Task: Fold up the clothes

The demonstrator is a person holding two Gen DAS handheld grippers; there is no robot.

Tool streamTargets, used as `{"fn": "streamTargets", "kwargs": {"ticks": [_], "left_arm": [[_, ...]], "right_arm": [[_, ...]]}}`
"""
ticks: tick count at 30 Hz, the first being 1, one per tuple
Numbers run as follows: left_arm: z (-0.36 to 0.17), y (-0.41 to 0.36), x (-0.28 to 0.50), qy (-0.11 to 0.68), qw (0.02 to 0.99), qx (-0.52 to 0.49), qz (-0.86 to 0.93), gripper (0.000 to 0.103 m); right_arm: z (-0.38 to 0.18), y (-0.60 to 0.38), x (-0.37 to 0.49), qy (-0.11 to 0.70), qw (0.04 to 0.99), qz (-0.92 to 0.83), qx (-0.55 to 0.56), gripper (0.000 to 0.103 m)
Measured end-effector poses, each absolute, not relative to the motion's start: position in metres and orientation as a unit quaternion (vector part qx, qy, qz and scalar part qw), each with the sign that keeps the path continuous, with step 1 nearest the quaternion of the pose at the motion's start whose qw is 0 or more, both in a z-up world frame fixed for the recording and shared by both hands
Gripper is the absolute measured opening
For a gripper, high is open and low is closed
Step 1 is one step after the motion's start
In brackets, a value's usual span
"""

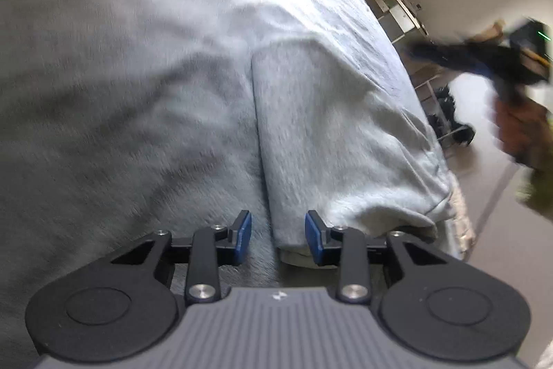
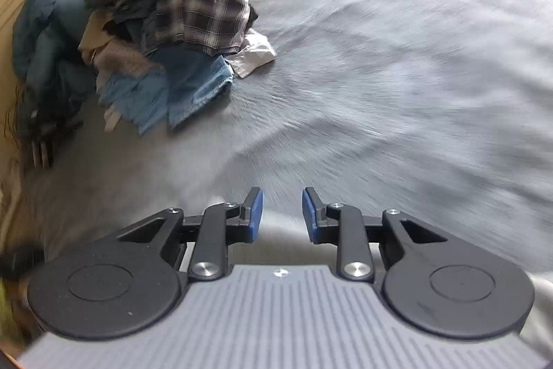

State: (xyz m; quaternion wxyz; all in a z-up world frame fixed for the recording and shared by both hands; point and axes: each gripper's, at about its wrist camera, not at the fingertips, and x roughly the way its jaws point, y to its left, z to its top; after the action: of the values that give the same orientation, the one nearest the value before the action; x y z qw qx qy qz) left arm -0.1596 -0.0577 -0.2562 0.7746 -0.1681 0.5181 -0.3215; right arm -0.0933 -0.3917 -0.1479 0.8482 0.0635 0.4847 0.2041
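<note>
Folded grey garment point(image 1: 331, 140) lies lengthwise away from left gripper point(image 1: 278, 237); jaws apart, empty. Right gripper point(image 2: 282, 215) likewise parted; clothes pile point(image 2: 166, 33) beyond, blurred.

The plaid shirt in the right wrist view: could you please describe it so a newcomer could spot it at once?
Start from the grey bedspread and look to its far left, where a pile of clothes lies against a teal quilt. The plaid shirt drapes over the pile's right side, above folded blue denim. Its dark-and-white check is the pile's only pattern.
</note>
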Motion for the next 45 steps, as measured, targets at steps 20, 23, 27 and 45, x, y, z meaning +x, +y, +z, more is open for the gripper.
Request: {"fn": "streamTargets", "kwargs": {"ticks": [20, 23, 27, 45], "left_arm": [[-0.221, -0.161, -0.19, 0.487, 0.765, 0.068, -0.416, 0.035], [-0.221, -0.157, -0.185, 0.506, 0.763, 0.045, -0.399, 0.035], [-0.209, -0.15, -0.182, 0.511, 0.777, 0.026, -0.367, 0.035], [-0.231, -0.171, -0.182, 0.492, 0.805, 0.001, -0.33, 0.028]], "right_arm": [[-0.224, -0.345, -0.295, 0.364, 0.753, 0.366, -0.409, 0.061], [-0.219, -0.349, -0.284, 0.363, 0.773, 0.378, -0.357, 0.025], [-0.213, -0.363, -0.267, 0.385, 0.794, 0.385, -0.27, 0.011], [-0.281, -0.496, -0.203, 0.55, 0.711, 0.228, 0.373, 0.017]]}}
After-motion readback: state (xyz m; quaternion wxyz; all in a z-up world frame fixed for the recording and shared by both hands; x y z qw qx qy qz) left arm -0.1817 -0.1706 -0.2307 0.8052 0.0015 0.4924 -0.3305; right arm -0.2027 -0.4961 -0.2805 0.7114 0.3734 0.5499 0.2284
